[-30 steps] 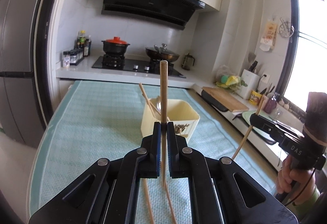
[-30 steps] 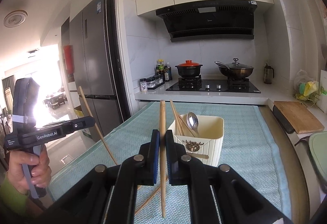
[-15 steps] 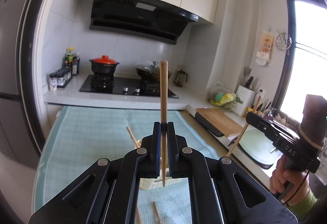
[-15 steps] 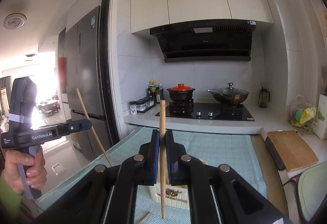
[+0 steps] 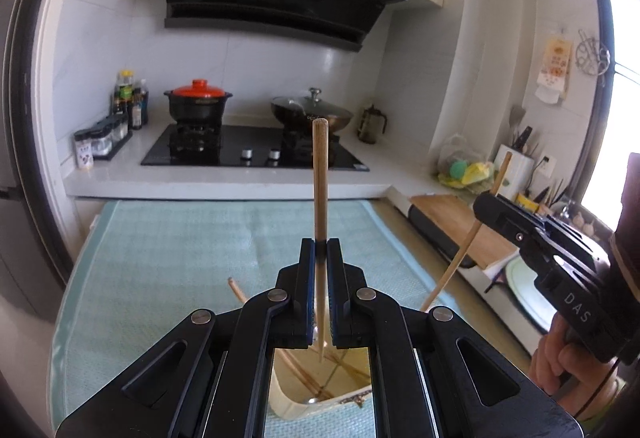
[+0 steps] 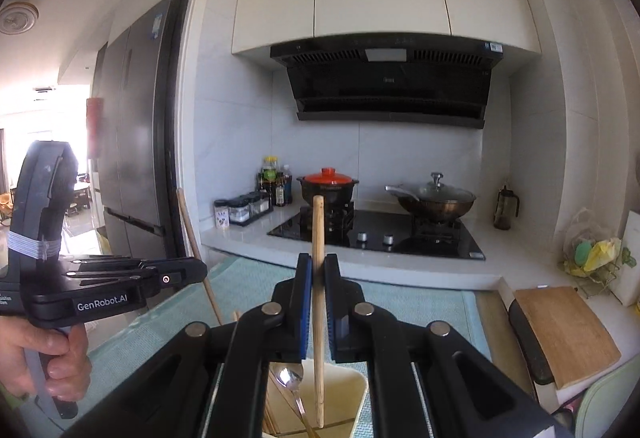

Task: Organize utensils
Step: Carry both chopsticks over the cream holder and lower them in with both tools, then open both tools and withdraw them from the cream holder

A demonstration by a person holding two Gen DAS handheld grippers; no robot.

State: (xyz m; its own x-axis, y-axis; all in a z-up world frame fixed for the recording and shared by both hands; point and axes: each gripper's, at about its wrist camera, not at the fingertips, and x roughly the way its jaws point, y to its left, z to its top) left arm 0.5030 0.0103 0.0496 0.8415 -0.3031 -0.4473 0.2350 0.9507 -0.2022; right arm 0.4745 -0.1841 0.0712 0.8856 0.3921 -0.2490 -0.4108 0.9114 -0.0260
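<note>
My left gripper is shut on a wooden chopstick held upright, its lower tip over the cream utensil holder. My right gripper is shut on another wooden chopstick, also upright, its lower end hanging inside the cream holder. The holder contains several chopsticks and a metal spoon. The right gripper shows in the left wrist view, the left gripper in the right wrist view. Both hover above the holder on the teal mat.
A counter at the back carries a stove with a red-lidded pot and a lidded wok. Spice jars stand at its left. A wooden cutting board lies to the right. A fridge is at left.
Both grippers have moved forward and over the holder with their chopsticks. The holder has dropped to the bottom of both views, and the chopstick tips now hang over or in it.
</note>
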